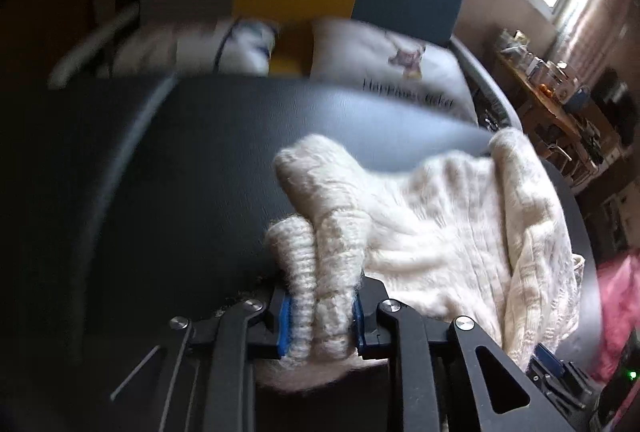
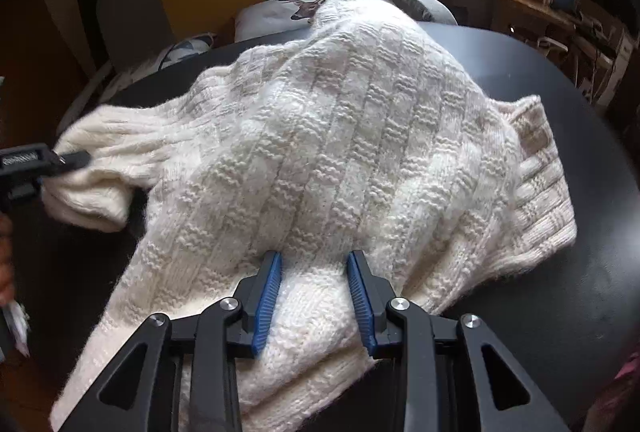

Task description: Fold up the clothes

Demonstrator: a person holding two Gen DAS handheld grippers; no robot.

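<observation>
The white sweater (image 2: 340, 152) lies bunched on the black table (image 2: 560, 272), filling the middle of the right view; the left gripper (image 1: 318, 316) pinches its cuff tight at bottom centre, likely to pull the sleeve; the right gripper (image 2: 314, 296) holds a thick fold between half-open jaws.

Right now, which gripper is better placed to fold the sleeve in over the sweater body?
Left. The left gripper is already clamped on the ribbed sleeve cuff, lifted off the black table. The right gripper pins the cream knit sweater body's near edge, so it likely serves best as the anchor.
</observation>
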